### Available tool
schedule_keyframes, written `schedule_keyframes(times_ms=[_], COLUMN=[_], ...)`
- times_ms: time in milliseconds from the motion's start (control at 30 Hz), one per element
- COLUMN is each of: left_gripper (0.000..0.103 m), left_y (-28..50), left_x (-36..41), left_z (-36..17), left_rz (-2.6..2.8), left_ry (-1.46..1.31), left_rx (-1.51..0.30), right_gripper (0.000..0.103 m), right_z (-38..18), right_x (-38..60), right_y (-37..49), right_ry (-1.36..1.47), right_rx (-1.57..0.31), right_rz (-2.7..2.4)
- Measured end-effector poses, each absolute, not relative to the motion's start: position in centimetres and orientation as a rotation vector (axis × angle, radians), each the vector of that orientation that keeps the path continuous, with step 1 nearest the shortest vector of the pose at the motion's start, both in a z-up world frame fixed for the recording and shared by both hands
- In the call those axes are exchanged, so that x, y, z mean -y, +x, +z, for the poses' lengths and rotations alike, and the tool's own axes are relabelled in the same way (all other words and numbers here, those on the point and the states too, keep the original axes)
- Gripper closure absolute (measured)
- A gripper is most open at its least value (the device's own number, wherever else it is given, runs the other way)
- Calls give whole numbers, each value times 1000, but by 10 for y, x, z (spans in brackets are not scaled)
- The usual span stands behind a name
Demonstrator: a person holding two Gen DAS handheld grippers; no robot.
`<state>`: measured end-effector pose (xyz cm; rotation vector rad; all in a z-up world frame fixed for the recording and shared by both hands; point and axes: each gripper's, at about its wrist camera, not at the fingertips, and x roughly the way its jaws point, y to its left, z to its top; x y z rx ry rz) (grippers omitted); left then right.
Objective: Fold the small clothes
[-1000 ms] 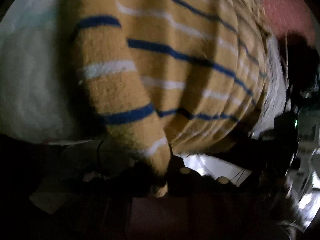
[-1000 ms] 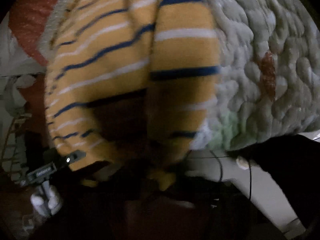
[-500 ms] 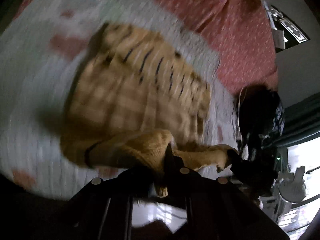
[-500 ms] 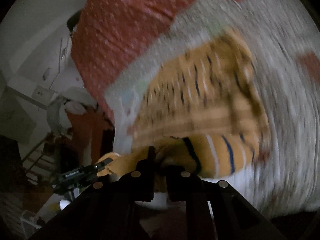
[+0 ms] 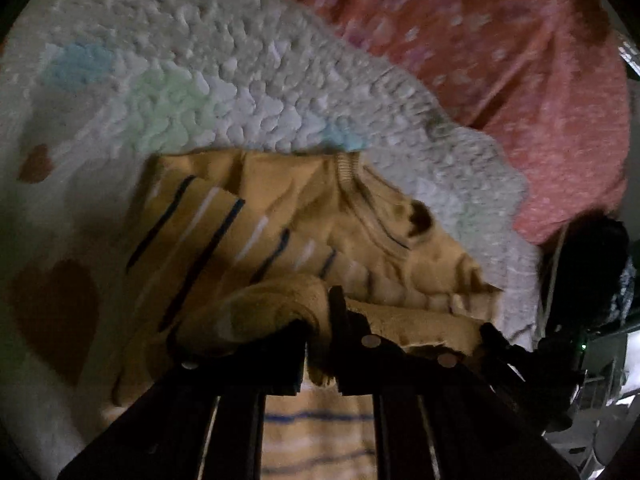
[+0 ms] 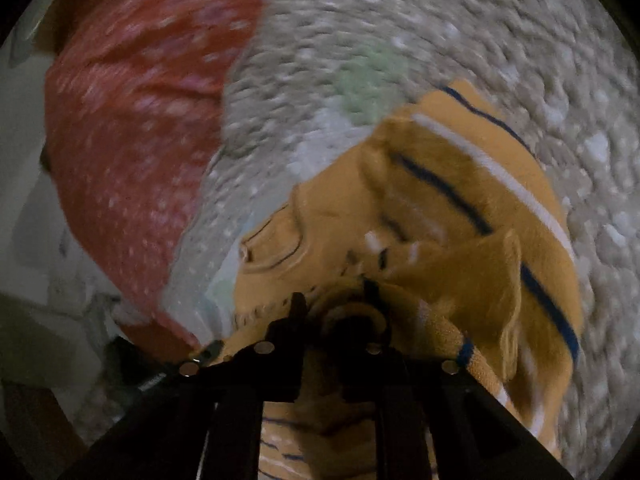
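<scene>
The yellow sweater [image 5: 280,216] with blue and white stripes lies partly folded on the white quilted blanket [image 5: 224,80], its collar toward the far side and a doubled layer of hem raised at the near edge. Your left gripper [image 5: 320,332] is clamped tight on a thick roll of that near edge, fabric bunched between the jaws and spilling down beneath them. Your right gripper [image 6: 336,316] also has sweater cloth between its jaws, a ribbed, rolled section; the jaws are opening, and the pads appear still in contact with the fabric, though blur makes this hard to confirm. In the left wrist view the right gripper shows dark at the right end of the lifted hem. The blanket carries pale blue and green patches and brown hearts [image 5: 56,312] on its left side. A red speckled bedspread [image 5: 500,60] lies beyond the blanket, on the far right.
</scene>
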<state>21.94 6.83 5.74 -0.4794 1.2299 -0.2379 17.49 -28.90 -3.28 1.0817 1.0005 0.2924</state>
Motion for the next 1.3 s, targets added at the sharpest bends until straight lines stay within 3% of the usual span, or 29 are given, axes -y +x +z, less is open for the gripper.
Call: schedule_keyframes(times_ms=[67, 200, 300, 533, 667, 767, 933, 1133, 1167, 1233, 1300], left_gripper=[90, 86, 80, 46, 46, 46, 46, 46, 46, 46, 45], left_y=[232, 240, 234, 213, 207, 197, 164, 128, 124, 115, 107], left_x=[-69, -81, -89, -107, -114, -114, -121, -147, -150, -158, -171], left_z=[43, 31, 39, 79, 85, 80, 65, 41, 39, 37, 31], left_rz=[-234, -275, -321, -280, -240, -232, -219, -115, -98, -76, -73], left_ry=[-500, -644, -701, -620, -580, -543, -545, -540, -534, -529, -557], left_rx=[-1248, -1256, -1235, -1125, -1115, -1123, -1132, -1117, -1111, -1099, -1095], right_gripper=[80, 44, 42, 42, 42, 51, 54, 55, 57, 75, 76], right_z=[-37, -27, -12, 34, 31, 28, 56, 9, -2, -14, -17], right_x=[295, 306, 313, 288, 252, 223, 189, 183, 203, 235, 264], right_y=[179, 183, 181, 160, 163, 165, 137, 158, 167, 176, 179], right_ry=[1127, 1160, 1144, 868, 748, 610, 328, 287, 329, 421, 521], right_rx=[-986, -907, -864, -846, -913, -950, -813, -1013, -1026, -1016, -1015], right_rz=[300, 333, 311, 261, 335, 360, 286, 351, 282, 195, 149])
